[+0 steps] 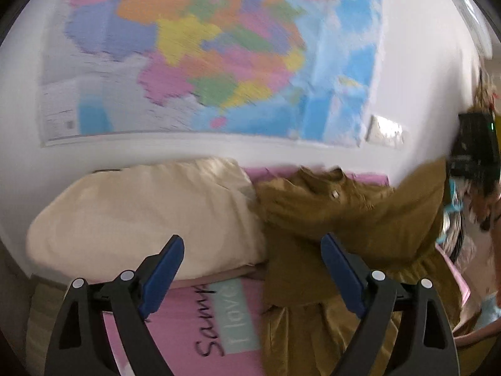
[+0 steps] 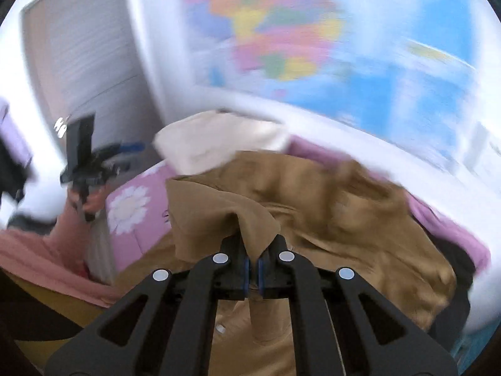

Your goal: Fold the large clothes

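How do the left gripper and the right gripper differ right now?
The left gripper has its jaws spread wide with nothing between them, while the right gripper is shut on a fold of the mustard garment. The left gripper hovers over the pink bedsheet near the cream pillow; the right gripper lifts the garment's cloth. Both have black frames and blue pads.

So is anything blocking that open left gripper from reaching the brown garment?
Nothing visible does. The left gripper hangs open just above the brown garment, with only air between. The cream pillow lies off to the side.
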Action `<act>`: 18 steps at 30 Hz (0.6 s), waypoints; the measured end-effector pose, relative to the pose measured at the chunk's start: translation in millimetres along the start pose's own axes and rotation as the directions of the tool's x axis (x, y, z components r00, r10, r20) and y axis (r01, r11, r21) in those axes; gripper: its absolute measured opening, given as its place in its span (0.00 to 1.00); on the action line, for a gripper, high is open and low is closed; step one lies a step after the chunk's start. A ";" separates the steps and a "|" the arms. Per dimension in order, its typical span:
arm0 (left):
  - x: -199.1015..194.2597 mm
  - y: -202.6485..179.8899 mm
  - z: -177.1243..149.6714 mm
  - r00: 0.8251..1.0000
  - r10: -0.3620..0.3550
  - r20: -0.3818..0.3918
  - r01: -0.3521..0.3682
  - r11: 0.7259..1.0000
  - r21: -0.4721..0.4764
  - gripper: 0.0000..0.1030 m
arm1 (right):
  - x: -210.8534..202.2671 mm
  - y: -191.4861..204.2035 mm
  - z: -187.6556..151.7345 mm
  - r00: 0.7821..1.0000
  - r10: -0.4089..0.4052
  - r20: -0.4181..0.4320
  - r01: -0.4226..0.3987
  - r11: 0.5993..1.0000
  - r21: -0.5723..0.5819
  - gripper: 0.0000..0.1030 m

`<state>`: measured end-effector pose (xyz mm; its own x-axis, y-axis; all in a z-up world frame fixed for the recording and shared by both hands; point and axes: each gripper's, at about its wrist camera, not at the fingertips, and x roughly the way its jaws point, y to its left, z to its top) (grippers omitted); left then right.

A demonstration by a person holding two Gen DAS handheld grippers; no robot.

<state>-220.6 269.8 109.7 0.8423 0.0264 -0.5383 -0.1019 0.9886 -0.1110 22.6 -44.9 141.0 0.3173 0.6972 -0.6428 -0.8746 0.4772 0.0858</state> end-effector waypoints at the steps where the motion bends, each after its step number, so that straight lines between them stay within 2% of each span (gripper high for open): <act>1: 7.7 -7.6 -1.5 1.000 -0.013 -0.013 0.013 1.000 0.014 0.84 | -6.2 -19.1 -10.8 1.000 -0.024 0.006 0.023 0.998 0.058 0.03; 3: 33.5 -29.3 -4.3 0.998 -0.041 -0.052 0.044 0.997 0.060 0.84 | -6.7 -49.5 -34.8 0.999 -0.049 -0.014 0.051 0.985 0.164 0.03; 6: 71.1 -57.7 -9.6 0.993 -0.010 -0.116 0.025 0.991 0.131 0.84 | 14.4 -94.2 -76.1 0.991 -0.092 -0.096 0.117 0.944 0.308 0.04; 8: 102.6 -72.7 -11.7 0.985 0.008 -0.171 0.021 0.986 0.168 0.84 | 38.9 -120.6 -104.5 0.981 -0.093 -0.169 0.157 0.896 0.415 0.03; 9: 120.6 -80.4 -13.7 0.979 0.023 -0.203 0.017 0.981 0.192 0.84 | 51.8 -136.4 -117.6 0.972 -0.093 -0.215 0.187 0.859 0.477 0.03; 10: 130.7 -84.4 -15.8 0.975 0.047 -0.216 0.001 0.977 0.215 0.84 | 53.4 -140.3 -119.5 0.969 -0.099 -0.226 0.201 0.851 0.486 0.03; 12: 152.8 -88.2 -22.3 0.963 0.077 -0.258 -0.017 0.974 0.227 0.80 | 50.0 -134.5 -111.1 0.968 -0.155 -0.196 0.230 0.860 0.455 0.06; 15: 165.4 -84.6 -35.2 0.946 0.021 -0.325 0.037 0.985 0.171 0.70 | 41.8 -104.5 -82.8 0.955 -0.254 -0.155 0.293 0.897 0.331 0.09; 17: 169.5 -85.0 -45.5 0.934 0.010 -0.357 0.056 0.983 0.173 0.63 | 36.6 -94.5 -66.7 0.959 -0.257 -0.120 0.282 0.917 0.283 0.11; 18: 170.6 -84.9 -50.0 0.930 -0.001 -0.369 0.068 0.983 0.169 0.58 | 36.0 -98.0 -63.2 0.969 -0.226 -0.102 0.246 0.926 0.288 0.11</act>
<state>-94.6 182.9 -14.4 0.5879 -0.0311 -0.8084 0.0464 0.9989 -0.0047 96.6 -100.4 61.3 0.4673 0.5129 -0.7201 -0.6260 0.7671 0.1402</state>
